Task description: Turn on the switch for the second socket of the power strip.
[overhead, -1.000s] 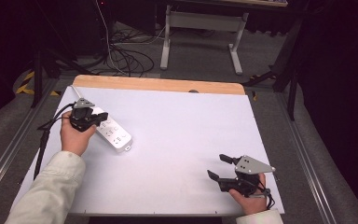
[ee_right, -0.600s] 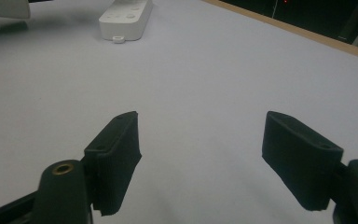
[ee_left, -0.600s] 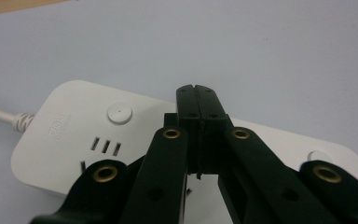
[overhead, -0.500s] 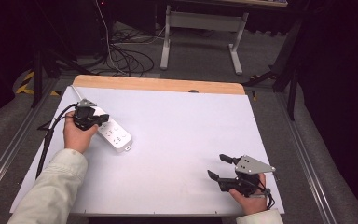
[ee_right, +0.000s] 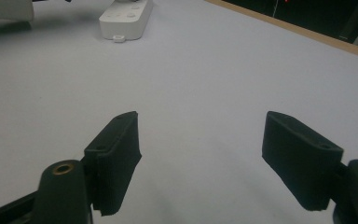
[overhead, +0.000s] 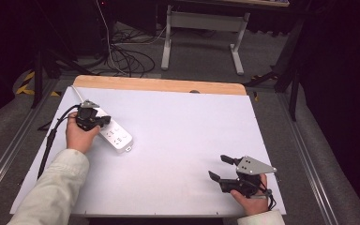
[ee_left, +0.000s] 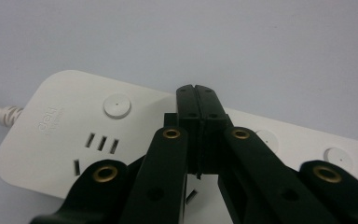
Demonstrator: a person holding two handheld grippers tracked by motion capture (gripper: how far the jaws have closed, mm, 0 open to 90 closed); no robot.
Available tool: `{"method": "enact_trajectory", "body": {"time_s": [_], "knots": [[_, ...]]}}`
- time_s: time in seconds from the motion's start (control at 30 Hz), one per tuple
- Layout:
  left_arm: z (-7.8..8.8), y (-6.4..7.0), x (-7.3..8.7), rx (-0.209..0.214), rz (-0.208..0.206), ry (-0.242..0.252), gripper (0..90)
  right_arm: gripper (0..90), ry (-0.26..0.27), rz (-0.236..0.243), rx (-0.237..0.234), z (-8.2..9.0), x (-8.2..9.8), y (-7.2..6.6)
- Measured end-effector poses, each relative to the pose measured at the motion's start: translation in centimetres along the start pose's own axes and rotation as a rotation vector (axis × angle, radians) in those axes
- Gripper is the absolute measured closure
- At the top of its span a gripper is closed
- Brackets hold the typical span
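Observation:
A white power strip [overhead: 116, 136] lies on the white table top [overhead: 183, 131] at the left, its cord running off toward the far left corner. My left gripper [overhead: 104, 121] hovers over the strip's far end, shut, jaws pressed together with nothing between them. In the left gripper view the shut left gripper [ee_left: 196, 89] sits just above the power strip [ee_left: 70, 126], between its round switch buttons and sockets. My right gripper [overhead: 219, 168] rests near the front right of the table, open and empty. In the right gripper view the open right gripper [ee_right: 200, 135] faces bare table, with the power strip [ee_right: 125, 17] far off.
A wooden strip [overhead: 159, 85] edges the table's far side. Beyond it are a white metal stand [overhead: 201, 33] and loose cables [overhead: 122, 51] on the floor. A black cable [overhead: 51, 136] trails from my left gripper over the table's left edge.
My left gripper has crept a little toward the far left along the power strip. The right gripper has stayed put.

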State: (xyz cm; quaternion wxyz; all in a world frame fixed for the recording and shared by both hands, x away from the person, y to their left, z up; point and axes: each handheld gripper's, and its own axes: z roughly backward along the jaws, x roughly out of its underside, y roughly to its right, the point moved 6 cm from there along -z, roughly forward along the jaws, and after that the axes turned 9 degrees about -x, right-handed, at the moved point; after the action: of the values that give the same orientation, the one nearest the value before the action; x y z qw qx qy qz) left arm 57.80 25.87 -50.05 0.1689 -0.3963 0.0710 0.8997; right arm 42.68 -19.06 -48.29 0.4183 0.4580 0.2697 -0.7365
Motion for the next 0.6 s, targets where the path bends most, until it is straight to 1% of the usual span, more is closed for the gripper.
{"method": "enact_trajectory", "body": {"time_s": [0.07,0.1,0.23,0.37,0.53,0.6], "knots": [[0.01,-0.22,0.0,-0.013,-0.012,0.008,89.6,28.0,0.0,0.0,-0.001,-0.01,0.01,0.0],[-0.01,-0.15,0.03,-0.003,-0.007,0.008,89.6,28.0,0.0,0.0,-0.001,-0.02,0.0,-0.01],[-0.03,-0.1,0.05,-0.001,-0.007,0.01,89.7,28.0,0.001,-0.001,-0.002,0.0,0.0,-0.03],[-0.12,-0.14,0.03,-0.012,-0.018,0.021,89.7,28.0,0.0,0.0,-0.004,-0.05,0.0,-0.08],[-0.15,-0.04,0.05,-0.013,-0.025,0.018,89.7,28.0,-0.001,0.0,-0.006,-0.05,0.02,-0.1],[-0.12,-0.01,0.07,-0.023,-0.034,0.015,89.7,28.0,0.0,-0.001,-0.008,-0.05,0.01,-0.13]]}}
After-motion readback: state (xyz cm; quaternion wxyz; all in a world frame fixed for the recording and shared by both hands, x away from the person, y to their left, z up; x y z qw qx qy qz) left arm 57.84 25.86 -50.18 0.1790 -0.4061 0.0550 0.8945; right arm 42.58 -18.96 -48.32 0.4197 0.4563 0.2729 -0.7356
